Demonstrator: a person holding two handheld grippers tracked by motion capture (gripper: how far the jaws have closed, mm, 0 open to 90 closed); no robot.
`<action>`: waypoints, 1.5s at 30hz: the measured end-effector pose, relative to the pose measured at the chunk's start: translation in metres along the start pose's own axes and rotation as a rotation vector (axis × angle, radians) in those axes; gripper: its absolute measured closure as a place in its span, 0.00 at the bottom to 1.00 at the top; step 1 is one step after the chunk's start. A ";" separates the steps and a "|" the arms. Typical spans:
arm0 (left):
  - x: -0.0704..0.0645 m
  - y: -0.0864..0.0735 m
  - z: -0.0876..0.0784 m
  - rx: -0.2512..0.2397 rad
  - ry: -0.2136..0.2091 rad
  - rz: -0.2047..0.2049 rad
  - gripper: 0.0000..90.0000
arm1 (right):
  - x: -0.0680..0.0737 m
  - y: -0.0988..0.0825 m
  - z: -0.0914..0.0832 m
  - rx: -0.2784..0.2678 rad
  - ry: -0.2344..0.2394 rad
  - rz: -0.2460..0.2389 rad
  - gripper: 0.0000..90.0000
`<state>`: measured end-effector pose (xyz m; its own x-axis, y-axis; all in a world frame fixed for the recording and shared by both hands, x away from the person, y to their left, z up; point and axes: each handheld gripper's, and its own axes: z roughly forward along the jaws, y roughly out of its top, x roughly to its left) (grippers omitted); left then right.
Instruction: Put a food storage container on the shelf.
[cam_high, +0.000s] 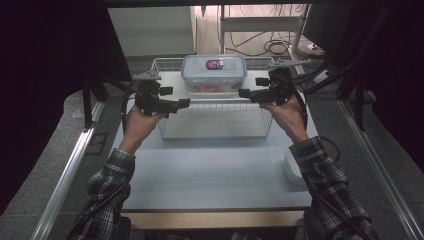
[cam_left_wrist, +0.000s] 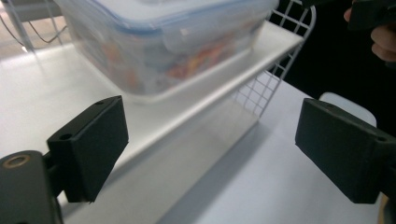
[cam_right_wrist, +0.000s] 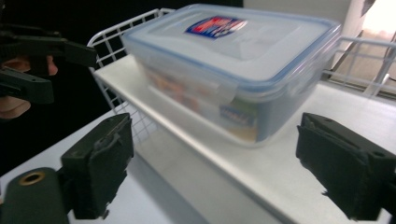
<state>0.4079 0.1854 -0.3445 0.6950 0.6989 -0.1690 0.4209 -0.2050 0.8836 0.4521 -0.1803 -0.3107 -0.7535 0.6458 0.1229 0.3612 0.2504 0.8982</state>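
The lidded plastic box (cam_high: 214, 73) of food sits on the wire shelf (cam_high: 215, 107) on the bench, stiff, smooth (likely slippery), best gripped by its short ends; left claw (cam_high: 186, 103) and right claw (cam_high: 243, 93) gape wide, empty.

The food container (cam_left_wrist: 163, 42) is blurred and edge-cropped in the left gripper view, its reddish contents unidentifiable.

The label (cam_right_wrist: 215, 26) on the container lid (cam_right_wrist: 243, 39) is too blurred to read.

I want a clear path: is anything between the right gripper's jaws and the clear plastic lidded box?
Nothing: in the right gripper view, only bare white shelf top separates the right gripper from the clear blue-rimmed plastic box.
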 end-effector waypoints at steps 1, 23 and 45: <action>0.000 0.000 0.000 0.000 0.000 0.000 0.08 | 0.000 0.000 0.000 0.000 0.000 0.000 0.12; -0.036 -0.052 -0.014 0.027 0.039 0.103 0.01 | 0.024 -0.044 -0.027 0.019 0.030 -0.089 0.07; -0.056 -0.109 -0.019 0.076 0.097 0.138 0.03 | 0.036 -0.107 -0.036 0.076 0.023 -0.128 0.06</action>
<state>0.3120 0.1814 -0.4233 0.6914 0.7224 -0.0023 0.3706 -0.3519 0.8596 0.3670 -0.2098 -0.3871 -0.8080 0.5888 0.0194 0.3012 0.3846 0.8726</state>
